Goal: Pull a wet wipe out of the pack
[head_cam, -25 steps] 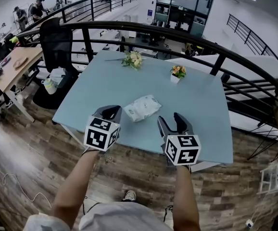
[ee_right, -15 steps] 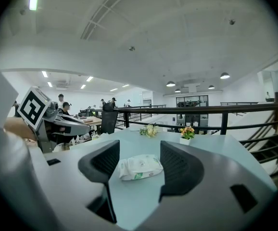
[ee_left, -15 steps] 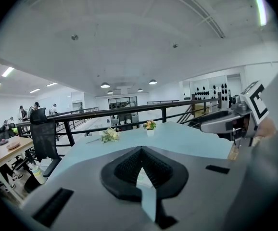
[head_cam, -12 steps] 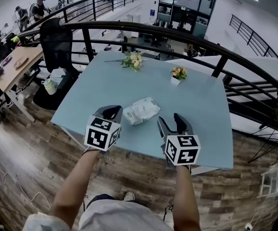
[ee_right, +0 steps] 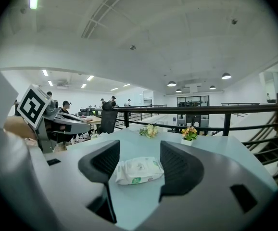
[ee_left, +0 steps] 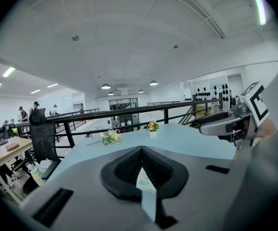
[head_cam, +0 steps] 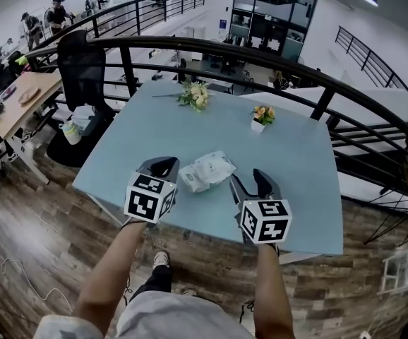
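On desk [head_cam: 289, 154], head view: pack [head_cam: 207, 171] lies flat between left claw [head_cam: 163, 167] and right claw [head_cam: 248, 182], touching neither. Both claws are held above the near desk edge.
Left gripper view: left claw [ee_left: 140, 150] pressed together at tips, nothing pinched. A sliver of pack [ee_left: 144, 182] shows through the slit below.
Right gripper view: right claw [ee_right: 140, 148] spread, empty. Pack [ee_right: 139, 171] sits on desk, framed between its jaws, untouched.

The wet wipe pack [head_cam: 207, 171] is a soft white pouch with a small green mark near one corner [ee_right: 139, 170]. It lies flat, top face up, on the light blue bench [head_cam: 190, 129], near the front edge and turned slightly askew.
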Demonstrator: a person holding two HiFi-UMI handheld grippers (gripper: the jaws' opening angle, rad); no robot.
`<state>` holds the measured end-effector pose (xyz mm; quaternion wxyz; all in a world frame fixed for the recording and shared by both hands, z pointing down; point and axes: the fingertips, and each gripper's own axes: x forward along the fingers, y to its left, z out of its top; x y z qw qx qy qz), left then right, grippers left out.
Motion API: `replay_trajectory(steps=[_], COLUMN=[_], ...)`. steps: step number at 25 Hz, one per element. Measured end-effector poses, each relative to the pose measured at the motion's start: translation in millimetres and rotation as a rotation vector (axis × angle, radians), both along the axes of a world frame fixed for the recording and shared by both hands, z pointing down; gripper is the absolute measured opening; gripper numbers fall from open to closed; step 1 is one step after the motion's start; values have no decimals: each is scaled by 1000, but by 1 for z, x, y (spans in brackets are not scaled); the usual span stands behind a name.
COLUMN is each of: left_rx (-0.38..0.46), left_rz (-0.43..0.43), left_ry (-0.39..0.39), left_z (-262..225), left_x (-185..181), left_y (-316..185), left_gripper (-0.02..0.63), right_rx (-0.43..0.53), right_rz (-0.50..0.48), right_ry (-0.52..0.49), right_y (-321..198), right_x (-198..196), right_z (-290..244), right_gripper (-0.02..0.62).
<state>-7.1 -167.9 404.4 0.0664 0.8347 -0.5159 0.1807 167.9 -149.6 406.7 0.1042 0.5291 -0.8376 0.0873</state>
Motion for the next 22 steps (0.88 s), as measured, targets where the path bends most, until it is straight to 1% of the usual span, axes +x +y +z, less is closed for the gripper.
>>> replay_trajectory(steps=[6,14,18,22], left_rx=[6,-12,-19,-26], left_rz=[-7,11,26,62], left_ry=[8,15,23,26], left_z=[4,10,12,13], left_x=[-11,-20,-25,-23], left_y=[-27,-65,-86,-108], left_gripper=[-8,-8,-8,-8], right_rx=[2,-16,-21,-30], right_rz=[1,21,40,72], right_ry=[13,15,24,27], right_y=[-25,-62,-80,-97], right_x=[-9,-19,-23,-22], right_z=[4,6,7,6], right_gripper=[247,247,247,247])
